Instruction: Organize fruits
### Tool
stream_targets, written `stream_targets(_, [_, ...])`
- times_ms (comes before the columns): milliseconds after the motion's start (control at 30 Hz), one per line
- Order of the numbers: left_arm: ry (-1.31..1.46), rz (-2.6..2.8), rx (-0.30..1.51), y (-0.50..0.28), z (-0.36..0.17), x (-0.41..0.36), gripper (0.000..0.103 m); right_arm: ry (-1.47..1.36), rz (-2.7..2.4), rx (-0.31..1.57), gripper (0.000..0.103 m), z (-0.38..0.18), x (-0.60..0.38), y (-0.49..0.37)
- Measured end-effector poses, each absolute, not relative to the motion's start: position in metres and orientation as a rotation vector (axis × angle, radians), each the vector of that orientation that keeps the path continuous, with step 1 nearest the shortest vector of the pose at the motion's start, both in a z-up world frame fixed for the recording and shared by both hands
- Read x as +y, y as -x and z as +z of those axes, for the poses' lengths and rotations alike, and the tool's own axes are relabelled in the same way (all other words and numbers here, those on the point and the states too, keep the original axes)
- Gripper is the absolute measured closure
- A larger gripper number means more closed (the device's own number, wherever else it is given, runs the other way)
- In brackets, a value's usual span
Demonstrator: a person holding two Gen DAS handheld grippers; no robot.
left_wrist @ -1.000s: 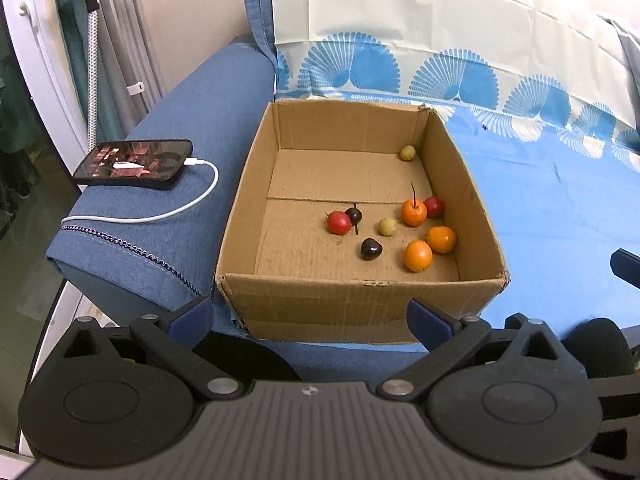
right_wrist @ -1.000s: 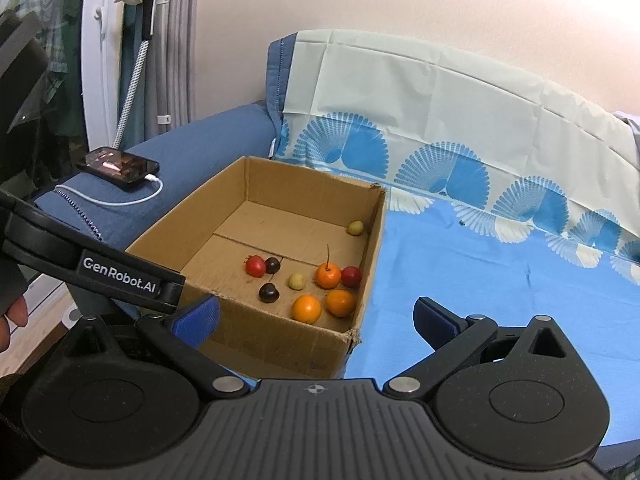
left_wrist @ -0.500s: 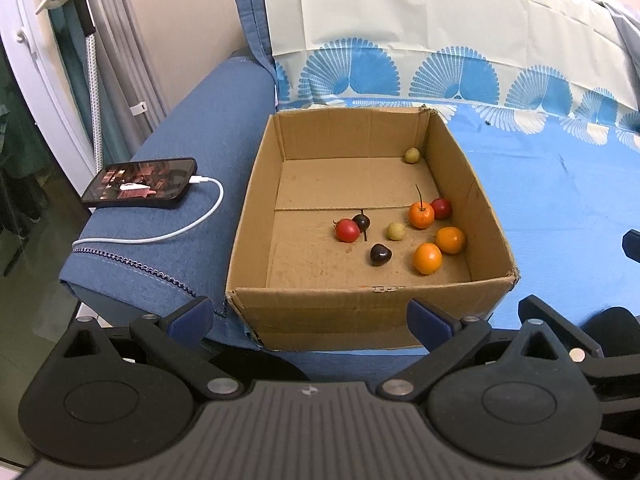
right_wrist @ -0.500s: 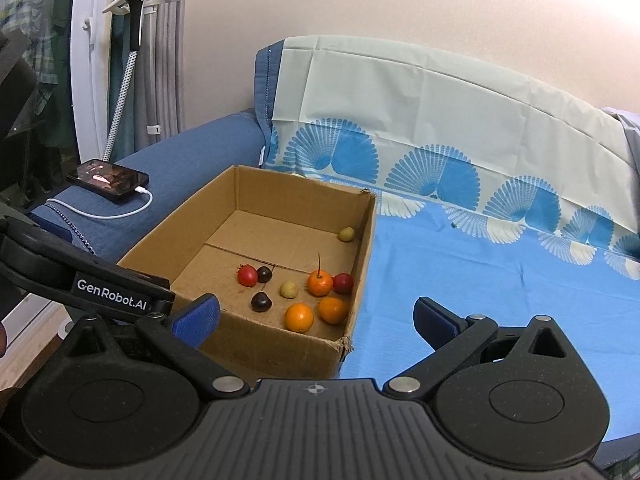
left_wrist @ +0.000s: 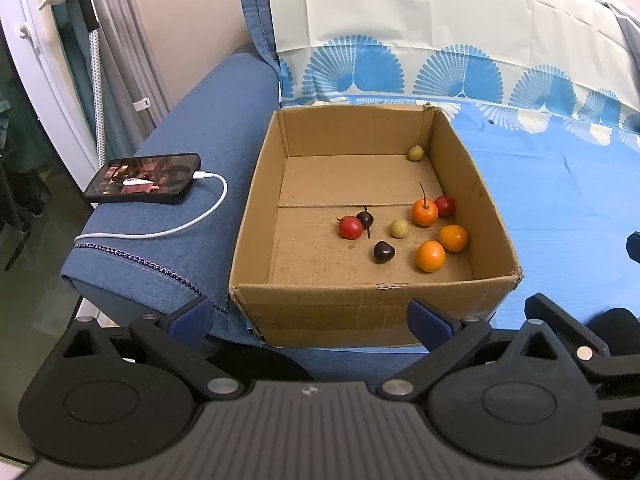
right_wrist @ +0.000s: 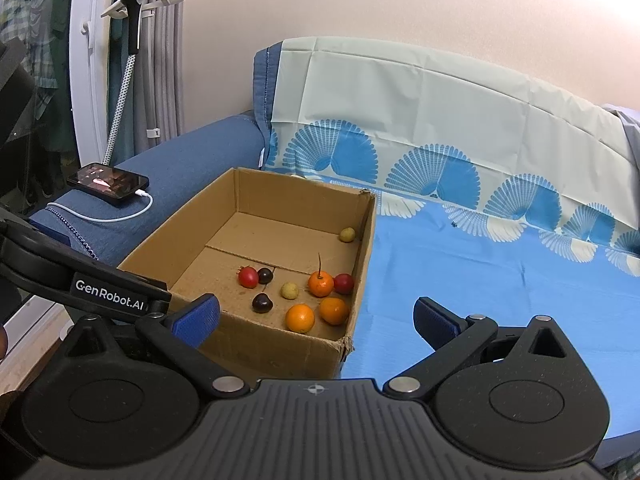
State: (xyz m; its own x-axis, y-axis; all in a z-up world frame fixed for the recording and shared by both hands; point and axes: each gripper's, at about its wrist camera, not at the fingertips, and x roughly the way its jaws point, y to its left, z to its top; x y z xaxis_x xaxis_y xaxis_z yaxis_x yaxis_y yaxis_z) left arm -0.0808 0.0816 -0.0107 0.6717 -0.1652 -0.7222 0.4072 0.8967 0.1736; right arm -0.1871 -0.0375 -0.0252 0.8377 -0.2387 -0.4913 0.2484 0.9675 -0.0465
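Open brown cardboard box (left_wrist: 372,304): on the blue sheet-covered sofa seat (left_wrist: 560,200), hard against the blue denim armrest (left_wrist: 192,152).
Left gripper (left_wrist: 308,318): blue-padded fingers spread wide, nothing held, hovering short of the box's near wall.
Right gripper (right_wrist: 316,316): fingers equally wide apart, empty, near the box's near right corner.
2 plain round orange fruits (left_wrist: 430,256): side by side in the box's near right area.
Stemmed orange fruit (left_wrist: 425,213): further back by the box's right wall, touching a small red fruit (left_wrist: 444,206).
Red fruit (left_wrist: 350,227) and dark fruit (left_wrist: 365,219): touching, mid-box.
Second dark fruit (left_wrist: 384,251): nearer the box's front wall, possibly a cherry.
2 pale yellow-green fruits: 1 (left_wrist: 399,228) mid-box, 1 (left_wrist: 415,153) in the box's far right corner.
Black smartphone (left_wrist: 144,178) with white charging cable (left_wrist: 192,216): left of the box, on the armrest.
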Motion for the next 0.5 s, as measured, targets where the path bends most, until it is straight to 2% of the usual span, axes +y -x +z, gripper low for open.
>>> stream_targets(500, [-0.324, -0.316, 0.777, 0.0773, -0.0124, 0.0835, 0.0, -0.026, -0.241, 0.519, 0.001, -0.0279, -0.0379, 0.1866])
